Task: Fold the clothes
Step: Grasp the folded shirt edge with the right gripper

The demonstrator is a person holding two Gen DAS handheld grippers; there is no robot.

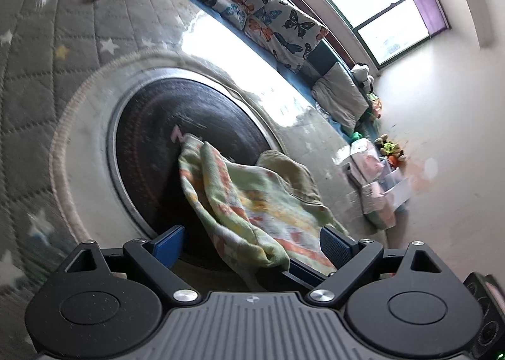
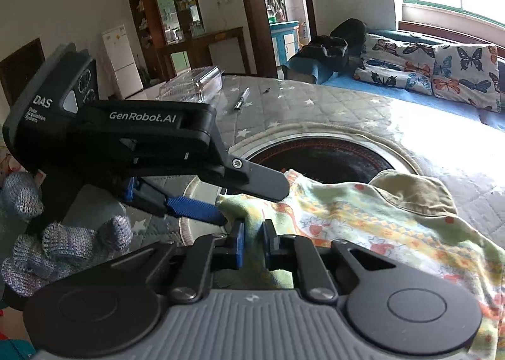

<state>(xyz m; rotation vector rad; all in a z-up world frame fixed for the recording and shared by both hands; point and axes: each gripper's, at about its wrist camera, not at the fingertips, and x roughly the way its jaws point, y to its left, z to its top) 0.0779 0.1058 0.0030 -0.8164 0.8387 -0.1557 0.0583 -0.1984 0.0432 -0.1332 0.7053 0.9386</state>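
A small light-green garment (image 1: 252, 202) with orange and yellow print lies bunched over the dark round cooktop (image 1: 164, 126) set in the table. My left gripper (image 1: 252, 246) is open, its blue pads wide apart with cloth lying between them. In the right wrist view my right gripper (image 2: 252, 243) is shut on an edge of the garment (image 2: 363, 218). The left gripper (image 2: 202, 205) shows there too, at the left, its fingers reaching the same edge of the cloth.
A grey quilted star-print cover (image 1: 41, 54) spreads over the table. A pen (image 2: 241, 99) and clear plastic packaging (image 2: 189, 85) lie at the far side. Butterfly-print cushions (image 2: 435, 66) line a blue bench under the window. A gloved hand (image 2: 63, 243) holds the left gripper.
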